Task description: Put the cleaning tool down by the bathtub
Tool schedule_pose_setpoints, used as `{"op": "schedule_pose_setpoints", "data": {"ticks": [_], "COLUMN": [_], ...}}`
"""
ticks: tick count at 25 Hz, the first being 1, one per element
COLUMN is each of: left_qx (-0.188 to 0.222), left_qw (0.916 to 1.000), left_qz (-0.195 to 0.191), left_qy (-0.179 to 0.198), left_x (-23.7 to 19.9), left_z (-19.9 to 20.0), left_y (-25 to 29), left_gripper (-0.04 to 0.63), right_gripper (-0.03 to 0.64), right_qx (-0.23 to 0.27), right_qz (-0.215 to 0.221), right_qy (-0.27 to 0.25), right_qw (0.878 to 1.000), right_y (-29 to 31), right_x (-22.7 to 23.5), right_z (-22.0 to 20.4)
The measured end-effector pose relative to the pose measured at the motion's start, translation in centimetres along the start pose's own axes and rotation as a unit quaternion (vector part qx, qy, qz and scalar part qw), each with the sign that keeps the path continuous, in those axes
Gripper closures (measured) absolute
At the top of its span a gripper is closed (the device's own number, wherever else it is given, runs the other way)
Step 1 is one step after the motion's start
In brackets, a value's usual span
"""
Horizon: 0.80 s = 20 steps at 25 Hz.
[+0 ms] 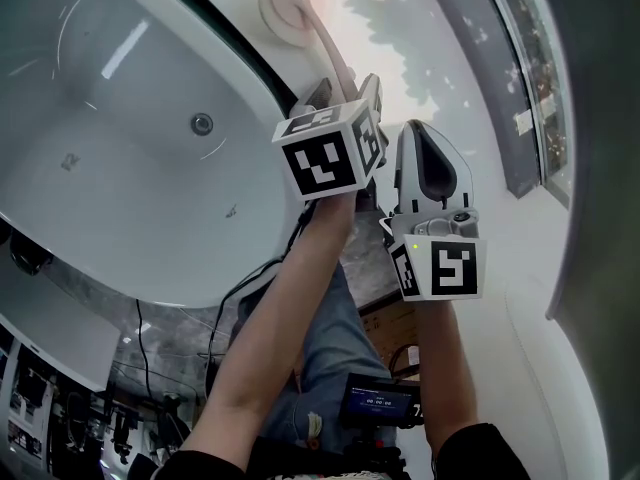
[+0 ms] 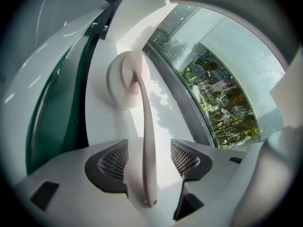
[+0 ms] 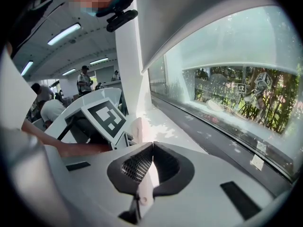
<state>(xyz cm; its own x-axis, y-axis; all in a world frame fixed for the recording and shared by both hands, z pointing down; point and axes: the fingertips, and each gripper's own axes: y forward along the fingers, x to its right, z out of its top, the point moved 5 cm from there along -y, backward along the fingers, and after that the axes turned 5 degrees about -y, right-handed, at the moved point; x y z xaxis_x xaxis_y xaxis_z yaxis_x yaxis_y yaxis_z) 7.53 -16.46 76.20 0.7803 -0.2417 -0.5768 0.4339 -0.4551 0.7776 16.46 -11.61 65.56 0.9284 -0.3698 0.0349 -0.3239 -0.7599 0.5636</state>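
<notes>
The cleaning tool (image 1: 322,48), a pale pink brush with a round head (image 2: 124,81) and a long thin handle (image 2: 146,141), lies on the white ledge (image 1: 410,58) beside the bathtub (image 1: 120,158). My left gripper (image 1: 343,88) stands open over the handle's near end. The handle runs between its mesh pads (image 2: 115,161) with a gap on each side. My right gripper (image 1: 422,138) hovers just right of the left one. In the right gripper view the right gripper (image 3: 150,161) is shut with nothing between its jaws.
A curved window (image 1: 525,68) with a dark sill strip runs along the ledge's far side. The tub's drain (image 1: 202,123) shows in the basin. Cables and a device lie on the floor by my legs (image 1: 380,400). People stand in the room behind (image 3: 85,82).
</notes>
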Motion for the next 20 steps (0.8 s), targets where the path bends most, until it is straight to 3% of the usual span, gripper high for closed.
{"op": "schedule_pose_setpoints", "data": {"ticks": [4,9,15,18,19,20], "left_qx": [0.002,0.013,0.058,0.056,0.057,0.062], "left_qw": [0.9996,0.9999,0.998,0.9976,0.9974,0.9971], "left_qz": [0.028,-0.003,-0.024,-0.038,-0.04,-0.042], "left_qy": [0.009,-0.006,0.013,0.015,0.015,0.015], "left_x": [0.2,1.2,2.1,2.6,2.7,2.7], "left_z": [-0.1,-0.3,0.5,0.2,0.1,0.2], "left_y": [-0.9,-2.1,-4.6,-4.9,-5.1,-5.3], "left_gripper": [0.321,0.321,0.322,0.325,0.343,0.408], "right_gripper": [0.591,0.591,0.591,0.591,0.591,0.591], "right_qx": [0.002,0.004,0.005,0.006,0.007,0.009], "right_qz": [-0.002,-0.012,-0.011,-0.01,-0.01,-0.01], "right_qy": [0.004,0.005,-0.001,-0.001,-0.001,-0.003], "right_qw": [1.0,1.0,1.0,1.0,1.0,1.0], "right_y": [0.0,-0.2,-0.3,-0.3,-0.4,-0.4], "right_x": [0.2,1.2,1.4,1.5,1.5,1.5], "right_z": [0.1,0.4,0.7,0.8,0.9,1.0]}}
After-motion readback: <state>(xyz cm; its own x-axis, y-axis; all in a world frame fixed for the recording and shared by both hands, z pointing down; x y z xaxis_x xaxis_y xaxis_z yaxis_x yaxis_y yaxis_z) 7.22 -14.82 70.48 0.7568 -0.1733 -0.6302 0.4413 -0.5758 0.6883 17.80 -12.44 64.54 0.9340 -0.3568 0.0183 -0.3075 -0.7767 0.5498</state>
